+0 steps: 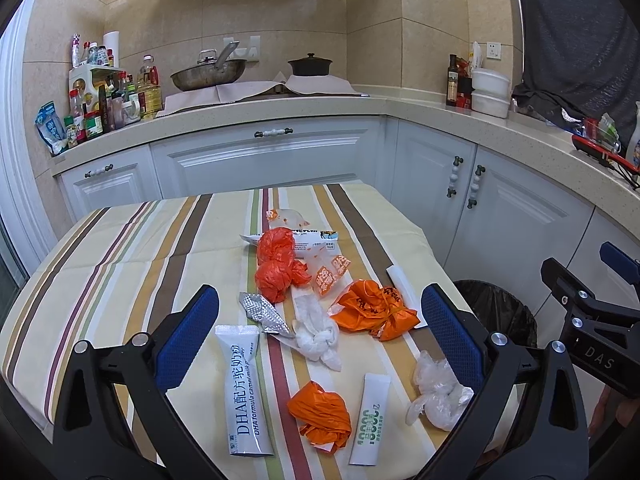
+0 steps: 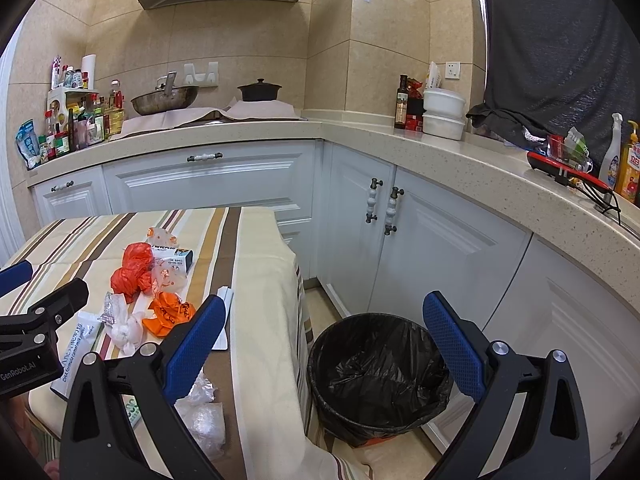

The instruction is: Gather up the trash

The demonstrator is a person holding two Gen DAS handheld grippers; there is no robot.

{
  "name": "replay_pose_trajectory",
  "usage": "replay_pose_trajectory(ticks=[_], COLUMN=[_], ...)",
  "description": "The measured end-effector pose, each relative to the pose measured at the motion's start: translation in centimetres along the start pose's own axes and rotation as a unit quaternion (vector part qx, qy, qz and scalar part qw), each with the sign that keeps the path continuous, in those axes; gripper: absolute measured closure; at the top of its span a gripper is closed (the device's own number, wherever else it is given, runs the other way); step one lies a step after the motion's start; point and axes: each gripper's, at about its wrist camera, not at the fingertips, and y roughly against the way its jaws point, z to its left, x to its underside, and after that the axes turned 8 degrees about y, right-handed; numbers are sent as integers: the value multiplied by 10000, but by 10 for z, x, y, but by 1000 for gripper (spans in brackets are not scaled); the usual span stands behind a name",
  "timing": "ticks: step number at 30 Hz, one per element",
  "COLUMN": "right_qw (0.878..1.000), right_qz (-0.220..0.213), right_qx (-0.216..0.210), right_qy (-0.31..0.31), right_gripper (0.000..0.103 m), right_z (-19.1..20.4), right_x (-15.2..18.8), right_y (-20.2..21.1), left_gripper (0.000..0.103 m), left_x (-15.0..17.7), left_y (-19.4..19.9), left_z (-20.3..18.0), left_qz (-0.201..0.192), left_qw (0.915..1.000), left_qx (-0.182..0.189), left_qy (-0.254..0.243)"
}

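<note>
A: What's nearest?

B: The left gripper (image 1: 320,344), spread wide over the table (image 1: 120,248), holding nothing. Below it lie a white sachet (image 1: 245,390) reading "DHA formula camel milk powder" and a smaller sachet (image 1: 370,420) whose green print I can't read.

A: And the right gripper (image 2: 324,344)?

B: Also spread and empty, above the black-lined bin (image 2: 378,372) beside the table.

A: How much trash?

B: Four orange bags, counting the nearest bag (image 1: 322,412), plus a knotted white bag (image 1: 316,332), clear plastic (image 1: 438,396) partly hidden by a finger, a foil strip (image 1: 264,312), and wrappers (image 1: 304,240) farther back, overlapping.
</note>
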Motion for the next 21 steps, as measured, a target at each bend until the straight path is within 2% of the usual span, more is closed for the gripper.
replay_pose_trajectory(ticks=[21], right_qw=[10000], right_qz=[3], right_qx=[-2], right_qy=[3], right_gripper=[7], right_z=[-1], right_x=[-1], right_y=[1], left_gripper=[4], left_x=[6], left_y=[-3], left_z=[2], left_qz=[47], left_qw=[10000], left_qx=[12], left_qy=[15])
